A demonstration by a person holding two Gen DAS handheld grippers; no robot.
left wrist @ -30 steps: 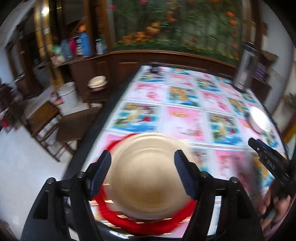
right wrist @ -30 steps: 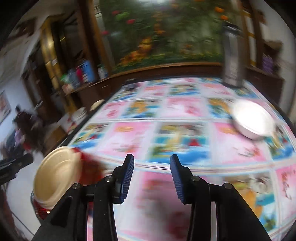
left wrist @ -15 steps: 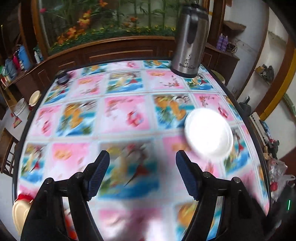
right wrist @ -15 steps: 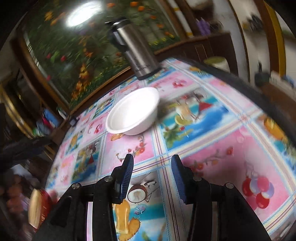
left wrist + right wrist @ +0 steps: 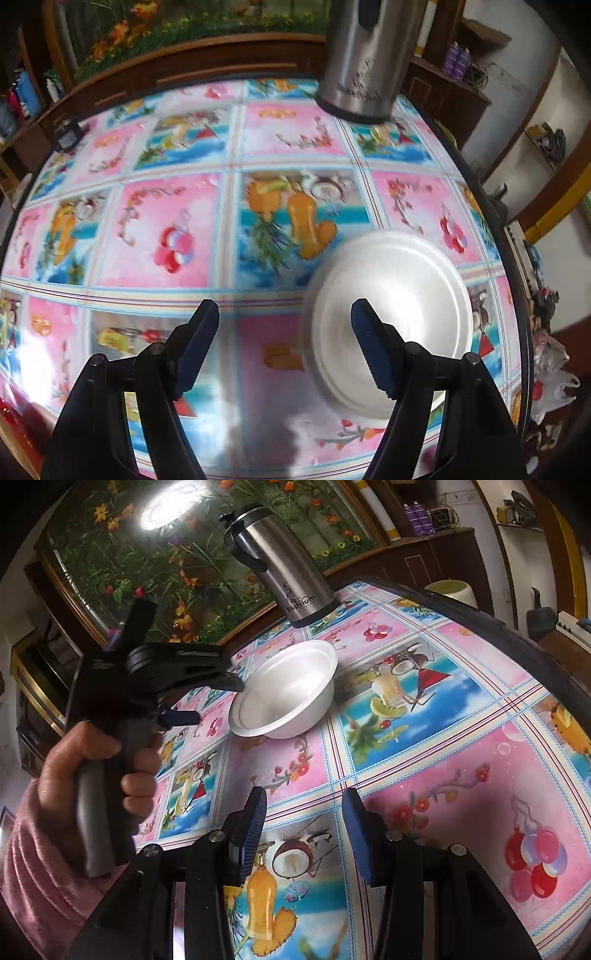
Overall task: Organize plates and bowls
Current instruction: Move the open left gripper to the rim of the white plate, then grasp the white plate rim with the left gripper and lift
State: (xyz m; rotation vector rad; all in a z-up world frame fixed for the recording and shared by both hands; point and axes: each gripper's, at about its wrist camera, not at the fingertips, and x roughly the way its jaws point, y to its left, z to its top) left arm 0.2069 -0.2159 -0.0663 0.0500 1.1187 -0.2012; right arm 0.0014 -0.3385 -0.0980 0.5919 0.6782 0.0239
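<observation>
A white bowl [image 5: 399, 295] stands on the table with the colourful patterned cloth [image 5: 177, 229]. My left gripper [image 5: 284, 317] is open and empty, just above the bowl's left rim, with its right finger over the bowl. In the right wrist view the bowl [image 5: 284, 690] sits mid-table, and the left gripper [image 5: 218, 698] reaches its near-left rim, held by a hand in a pink sleeve. My right gripper [image 5: 303, 808] is open and empty, low over the cloth, well short of the bowl.
A tall steel thermos [image 5: 280, 565] stands behind the bowl near the table's far edge; it also shows in the left wrist view [image 5: 365, 59]. The table's dark right edge [image 5: 517, 635] curves close by. A red rim [image 5: 11, 410] shows at the left wrist view's lower left.
My left gripper swung away from the tan plate on the red one and closed in on the white bowl. The right gripper turned towards the bowl and thermos, then held nearly still.
</observation>
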